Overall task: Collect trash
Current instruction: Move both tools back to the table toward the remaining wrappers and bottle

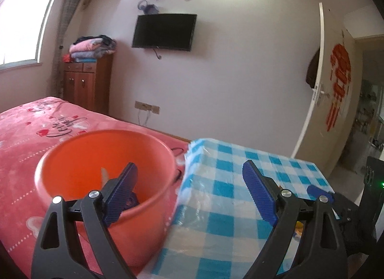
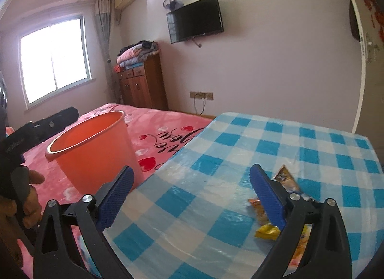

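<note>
An orange bucket (image 1: 72, 166) (image 2: 96, 149) stands on the pink bed, right against the table with the blue-and-white checked cloth (image 1: 240, 159) (image 2: 240, 147). My left gripper (image 1: 189, 171) is open, its left finger over the bucket's mouth and its right finger over the cloth; nothing is between them. A pale scrap (image 1: 104, 174) lies inside the bucket. My right gripper (image 2: 192, 172) is open over the table's near edge. Several snack wrappers lie by its right finger: a brown one (image 2: 285, 178), an orange one (image 2: 256, 207) and a yellow one (image 2: 266, 231).
A person's hand (image 2: 31, 195) grips the left tool's black handle beside the bucket. A black object (image 2: 57, 118) lies on the bed (image 2: 168, 135). A wooden cabinet (image 1: 86, 82) with folded blankets, a wall TV (image 1: 164, 31) and an open door (image 1: 319, 87) are beyond.
</note>
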The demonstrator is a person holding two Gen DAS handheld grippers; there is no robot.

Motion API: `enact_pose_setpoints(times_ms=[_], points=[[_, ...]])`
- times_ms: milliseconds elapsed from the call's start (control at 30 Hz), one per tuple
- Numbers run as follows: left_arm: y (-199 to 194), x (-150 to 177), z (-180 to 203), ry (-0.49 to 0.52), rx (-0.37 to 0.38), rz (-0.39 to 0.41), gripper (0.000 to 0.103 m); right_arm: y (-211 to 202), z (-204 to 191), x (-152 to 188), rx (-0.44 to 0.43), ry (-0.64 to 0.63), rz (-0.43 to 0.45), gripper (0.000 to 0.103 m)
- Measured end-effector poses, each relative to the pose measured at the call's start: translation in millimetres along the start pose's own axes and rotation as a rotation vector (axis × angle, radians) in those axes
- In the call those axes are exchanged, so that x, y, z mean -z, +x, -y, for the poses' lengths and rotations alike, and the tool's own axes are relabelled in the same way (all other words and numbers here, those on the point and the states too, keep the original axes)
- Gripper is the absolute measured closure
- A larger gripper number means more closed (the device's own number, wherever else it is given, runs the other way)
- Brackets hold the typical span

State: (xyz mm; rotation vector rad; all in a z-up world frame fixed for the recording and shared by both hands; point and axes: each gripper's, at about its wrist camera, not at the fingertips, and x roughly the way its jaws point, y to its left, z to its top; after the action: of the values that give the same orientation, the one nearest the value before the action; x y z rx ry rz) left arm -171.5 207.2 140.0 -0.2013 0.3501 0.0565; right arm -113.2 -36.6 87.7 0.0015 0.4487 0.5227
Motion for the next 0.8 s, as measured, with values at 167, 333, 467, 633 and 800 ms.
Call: enact_pose_setpoints(times_ms=[167,333,467,633,800], points=[[3,9,13,0.009,0.024,-0.031,0.014,-9,12,7,0.014,-0.001,0.023,0.005],[9,18,34,0.081,0.003,-0.083,0.014,-17,27,14,0.031,0.015,0.033,0.005],[12,28,51,0.121,0.014,-0.112,0.014,-20,45,19,0.037,0.051,0.025,0.005],[19,34,66,0.123,0.043,-0.155,0.014,-26,68,27,0.049,0.100,0.029,0.005],[27,43,85,0.147,0.065,-0.197,0.014,-31,94,34,0.055,0.156,0.025,0.005]])
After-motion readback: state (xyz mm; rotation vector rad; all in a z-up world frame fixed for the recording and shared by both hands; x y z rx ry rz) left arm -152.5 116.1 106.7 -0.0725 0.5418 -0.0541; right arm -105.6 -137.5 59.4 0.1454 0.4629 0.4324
